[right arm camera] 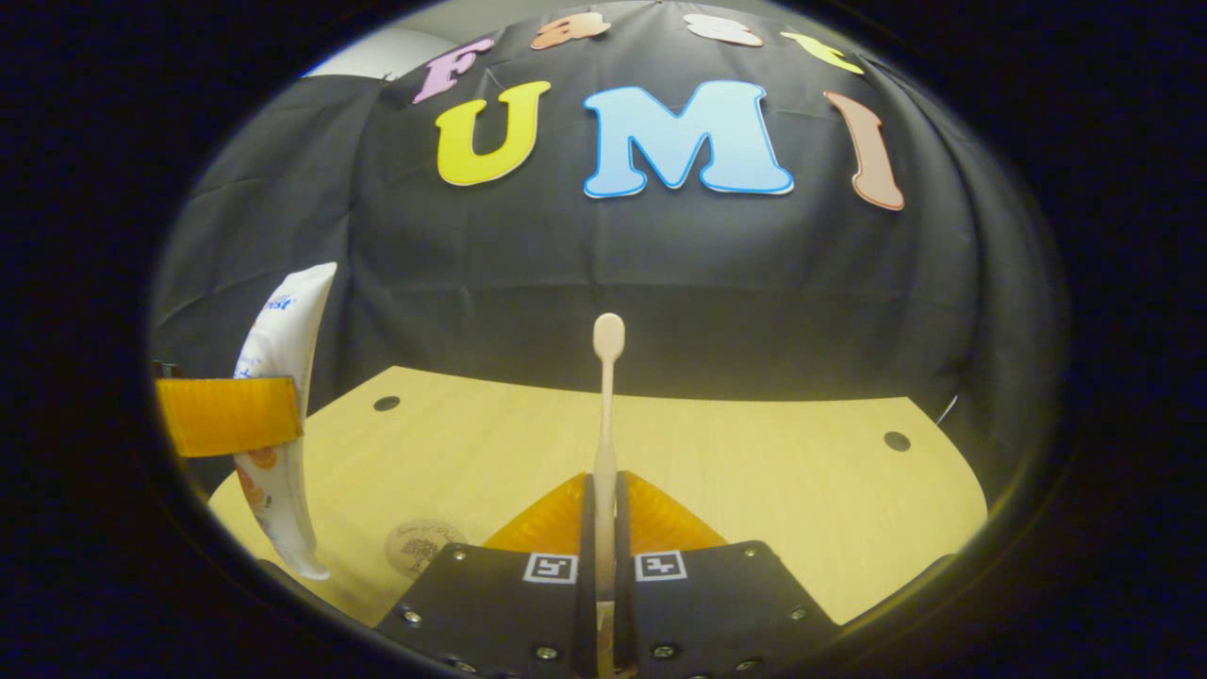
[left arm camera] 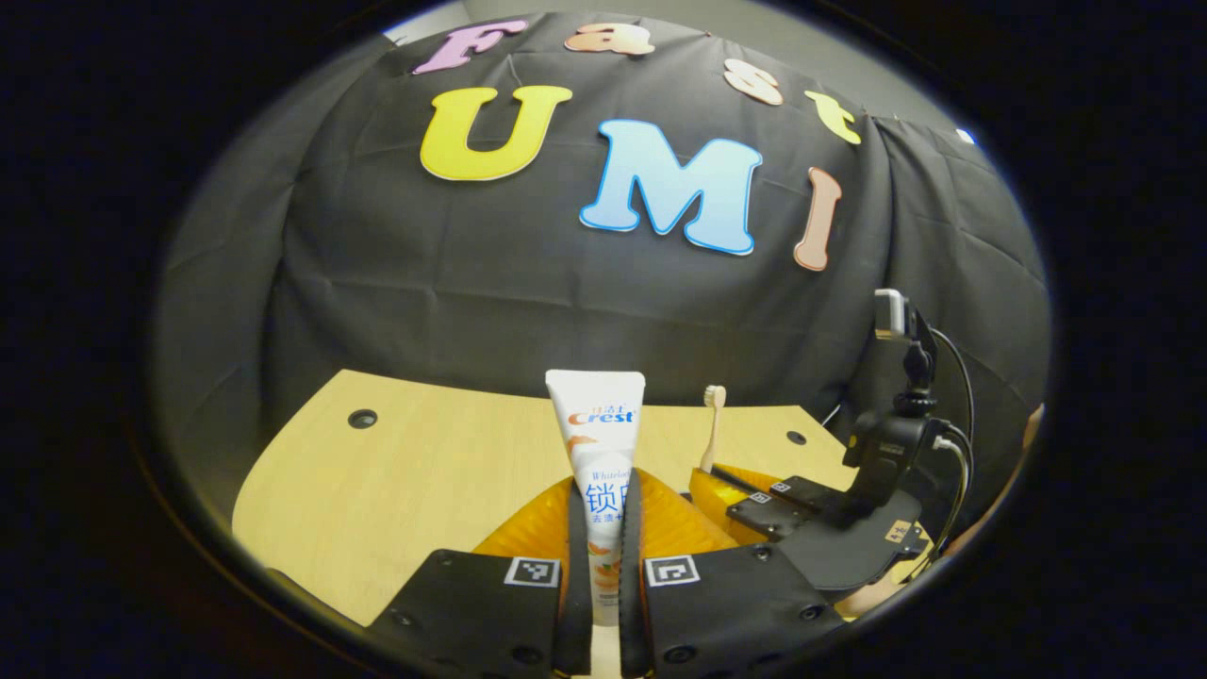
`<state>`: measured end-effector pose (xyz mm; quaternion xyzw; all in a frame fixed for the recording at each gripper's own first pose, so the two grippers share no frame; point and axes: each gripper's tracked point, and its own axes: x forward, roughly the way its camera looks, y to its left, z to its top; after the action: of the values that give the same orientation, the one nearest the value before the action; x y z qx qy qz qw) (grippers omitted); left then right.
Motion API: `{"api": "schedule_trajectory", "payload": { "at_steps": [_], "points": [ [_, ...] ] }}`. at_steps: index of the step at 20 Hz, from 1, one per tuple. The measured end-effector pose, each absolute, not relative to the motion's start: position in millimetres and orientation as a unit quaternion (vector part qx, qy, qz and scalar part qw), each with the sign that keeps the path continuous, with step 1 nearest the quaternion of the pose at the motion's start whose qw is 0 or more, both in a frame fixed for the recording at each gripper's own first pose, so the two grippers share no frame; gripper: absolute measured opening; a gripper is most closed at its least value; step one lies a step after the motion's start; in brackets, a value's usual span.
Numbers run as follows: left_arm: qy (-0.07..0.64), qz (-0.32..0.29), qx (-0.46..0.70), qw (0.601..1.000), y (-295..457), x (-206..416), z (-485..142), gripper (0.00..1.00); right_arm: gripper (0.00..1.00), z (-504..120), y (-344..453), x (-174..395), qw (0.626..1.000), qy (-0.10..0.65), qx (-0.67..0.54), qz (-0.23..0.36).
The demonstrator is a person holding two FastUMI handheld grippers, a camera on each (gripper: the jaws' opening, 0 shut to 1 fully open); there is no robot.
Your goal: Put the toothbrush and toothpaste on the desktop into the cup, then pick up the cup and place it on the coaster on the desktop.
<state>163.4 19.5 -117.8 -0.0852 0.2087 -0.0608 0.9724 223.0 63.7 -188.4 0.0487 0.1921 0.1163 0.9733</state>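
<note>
Paste (left arm camera: 596,471) stands clamped in my left gripper (left arm camera: 603,528), brush (right arm camera: 605,415) in my right (right arm camera: 603,528), both upright, ready for dropping into a cup.

Glossy plastic toothpaste tube (left arm camera: 594,443), matt wood-grain desktop (right arm camera: 754,471), matt black cloth wall (right arm camera: 660,283)

One toothpaste tube (left arm camera: 596,443), upright between the fingers of the left gripper (left arm camera: 603,556). One toothbrush (right arm camera: 605,415), upright between the fingers of the right gripper (right arm camera: 603,566), head topmost. Two grippers counted in total; second one seen to the right of the left gripper, toothbrush standing up from it. One round coaster (right arm camera: 421,546) on the bench (right arm camera: 801,490), just left of the right gripper's base. One bench. Two round holes in its surface, one (right arm camera: 387,404) far left ahead of the right gripper, one (right arm camera: 897,440) far right.
</note>
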Motion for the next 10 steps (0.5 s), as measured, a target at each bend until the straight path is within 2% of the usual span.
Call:
{"api": "schedule_trajectory", "payload": {
  "at_steps": [2,3,4,5,7,9,10],
  "points": [
    [0.211,-0.062,-0.086,0.972,18.0,164.8,-119.0,0.19,0.14,-191.9,69.9,219.3,0.968,0.205,0.063,0.128],
    [0.211,-0.062,-0.087,0.972,17.5,165.6,-120.5,0.19,0.3,-196.4,69.7,216.9,0.967,0.212,0.062,0.126],
    [0.211,-0.062,-0.089,0.971,17.5,166.9,-121.0,0.19,0.31,-194.4,69.2,211.6,0.966,0.214,0.064,0.131],
    [0.212,-0.064,-0.091,0.971,16.3,167.6,-121.3,0.19,0.46,-195.0,67.6,208.7,0.966,0.214,0.066,0.132],
    [0.212,-0.067,-0.095,0.97,12.0,170.6,-122.8,0.19,0.62,-188.9,61.3,205.1,0.968,0.206,0.065,0.125],
    [0.21,-0.071,-0.098,0.97,6.7,174.8,-124.2,0.19,0.63,-179.0,54.3,201.8,0.971,0.196,0.067,0.123],
    [0.208,-0.074,-0.1,0.97,3.5,177.0,-124.8,0.19,0.67,-174.1,49.4,199.0,0.972,0.19,0.069,0.12]
  ]
}}
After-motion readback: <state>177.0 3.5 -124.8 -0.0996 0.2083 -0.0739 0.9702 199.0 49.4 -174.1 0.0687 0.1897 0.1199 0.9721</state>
